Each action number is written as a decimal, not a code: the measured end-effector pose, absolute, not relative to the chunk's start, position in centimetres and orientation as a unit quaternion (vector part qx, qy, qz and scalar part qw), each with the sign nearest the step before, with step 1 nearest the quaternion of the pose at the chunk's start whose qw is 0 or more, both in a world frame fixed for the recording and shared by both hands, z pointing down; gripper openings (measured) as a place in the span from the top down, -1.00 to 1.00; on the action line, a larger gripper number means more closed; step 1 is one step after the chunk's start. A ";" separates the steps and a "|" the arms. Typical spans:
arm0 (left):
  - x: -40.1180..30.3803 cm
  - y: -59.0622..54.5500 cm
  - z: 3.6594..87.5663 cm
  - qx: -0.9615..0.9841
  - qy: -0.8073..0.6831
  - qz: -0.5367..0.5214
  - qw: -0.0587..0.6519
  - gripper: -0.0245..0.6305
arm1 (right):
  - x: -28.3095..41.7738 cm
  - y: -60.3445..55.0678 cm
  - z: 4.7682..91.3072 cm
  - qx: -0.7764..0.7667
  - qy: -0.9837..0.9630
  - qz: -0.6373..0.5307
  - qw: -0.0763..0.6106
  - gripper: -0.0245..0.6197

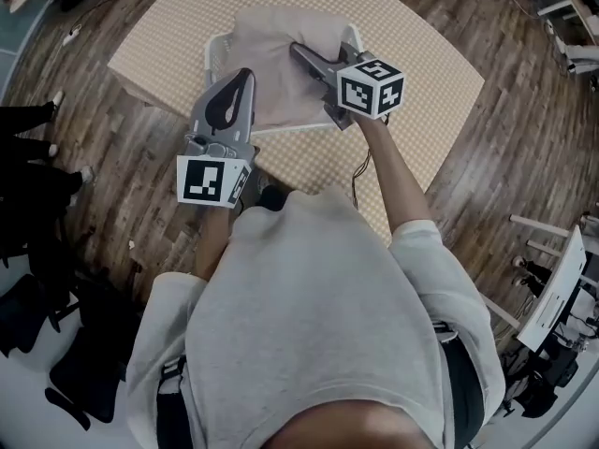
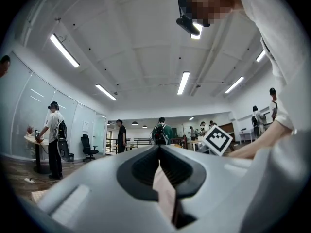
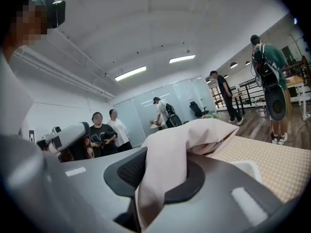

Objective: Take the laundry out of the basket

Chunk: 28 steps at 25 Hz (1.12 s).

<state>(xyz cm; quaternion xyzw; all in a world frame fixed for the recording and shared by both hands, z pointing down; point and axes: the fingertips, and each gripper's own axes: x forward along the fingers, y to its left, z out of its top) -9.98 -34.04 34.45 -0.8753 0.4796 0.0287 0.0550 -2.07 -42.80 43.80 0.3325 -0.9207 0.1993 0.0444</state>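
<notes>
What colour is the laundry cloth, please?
The cloth is pale pink, clearest in the head view.

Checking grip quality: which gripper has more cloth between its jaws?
The right gripper: a thick fold of pink cloth bulges from it; the left gripper pinches only a thin strip.

Pink cloth [image 1: 278,64] covers the white basket [image 1: 212,59], only rim sections showing; whatever lies beneath it cannot be determined.

I counted one white laundry basket [image 1: 214,47], one pinkish-beige cloth [image 1: 271,59] and one bench [image 1: 426,78]. There were two grippers, the left gripper [image 1: 245,75] and the right gripper [image 1: 296,50], and two cubes with markers: the left marker cube [image 1: 213,181] and the right marker cube [image 1: 372,86].
</notes>
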 end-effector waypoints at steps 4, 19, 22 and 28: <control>-9.0 -33.6 33.9 -0.880 0.471 0.027 0.063 0.90 | 0.0 -42.9 39.7 0.369 -0.914 0.170 0.003 0.65; -5.6 -31.0 33.8 -0.876 0.476 0.009 0.073 0.90 | 5.0 -38.5 35.4 0.422 -0.893 0.139 -0.074 0.65; -4.7 -30.0 34.5 -0.875 0.480 0.000 0.069 0.90 | 5.1 -37.2 34.6 0.422 -0.893 0.130 -0.086 0.65; -4.1 -27.6 35.2 -0.872 0.485 0.000 0.064 0.90 | 4.8 -34.2 32.9 0.407 -0.899 0.119 -0.109 0.65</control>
